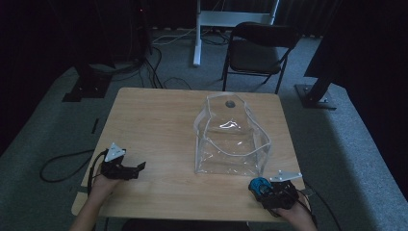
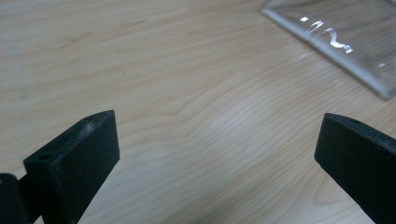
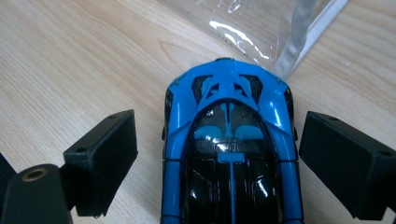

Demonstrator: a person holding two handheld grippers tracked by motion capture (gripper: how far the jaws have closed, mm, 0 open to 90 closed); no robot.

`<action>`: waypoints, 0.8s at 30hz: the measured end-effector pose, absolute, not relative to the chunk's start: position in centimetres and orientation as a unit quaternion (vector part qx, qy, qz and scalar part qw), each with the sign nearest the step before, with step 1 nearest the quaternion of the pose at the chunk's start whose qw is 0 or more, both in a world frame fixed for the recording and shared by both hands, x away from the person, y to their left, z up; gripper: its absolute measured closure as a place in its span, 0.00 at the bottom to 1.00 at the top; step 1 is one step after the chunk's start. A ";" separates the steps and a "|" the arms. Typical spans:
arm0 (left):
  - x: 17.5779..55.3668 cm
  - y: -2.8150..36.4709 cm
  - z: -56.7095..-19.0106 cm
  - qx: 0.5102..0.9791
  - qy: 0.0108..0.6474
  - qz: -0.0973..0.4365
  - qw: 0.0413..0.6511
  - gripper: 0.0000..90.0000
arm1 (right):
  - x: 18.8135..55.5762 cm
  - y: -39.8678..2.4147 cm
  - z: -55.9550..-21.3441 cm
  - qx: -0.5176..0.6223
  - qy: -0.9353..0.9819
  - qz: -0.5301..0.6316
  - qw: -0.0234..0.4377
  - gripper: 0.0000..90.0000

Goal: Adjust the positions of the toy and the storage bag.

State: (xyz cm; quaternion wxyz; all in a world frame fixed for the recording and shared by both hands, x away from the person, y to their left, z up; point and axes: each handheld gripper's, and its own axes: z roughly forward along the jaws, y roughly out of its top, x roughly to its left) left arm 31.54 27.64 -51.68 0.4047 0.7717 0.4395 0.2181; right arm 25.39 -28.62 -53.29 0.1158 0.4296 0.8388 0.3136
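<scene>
A blue and black toy car (image 3: pixel 229 149) lies on the wooden table (image 1: pixel 159 125) between the spread jaws of my right gripper (image 3: pixel 217 140); small gaps show on both sides of it. From above, the car (image 1: pixel 260 185) sits at the table's front right, at the tip of my right gripper (image 1: pixel 267 188). A clear plastic bag (image 1: pixel 231 137) stands open at the table's middle right, just beyond the car, and its corner (image 3: pixel 289 32) is close to the car's far end. At the front left, my left gripper (image 1: pixel 139 167) rests open over bare wood (image 2: pixel 210 140), with the bag's edge (image 2: pixel 336 42) farther off.
A black folding chair (image 1: pixel 257 50) stands behind the table, with a white stand (image 1: pixel 197 33) to its left. Cables (image 1: pixel 62 163) trail on the grey carpet at the left. Dark equipment bases sit at both far corners.
</scene>
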 end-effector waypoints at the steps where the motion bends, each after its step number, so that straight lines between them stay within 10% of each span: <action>1: 31.5 28.0 -51.8 0.770 0.446 0.218 0.402 0.01 | 25.4 -28.6 -53.4 0.431 0.839 0.310 0.117 0.12; 24: 30.4 32.7 -55.1 0.748 0.556 0.217 0.292 0.01 | 25.6 -28.0 -53.9 0.432 0.854 0.262 0.126 0.12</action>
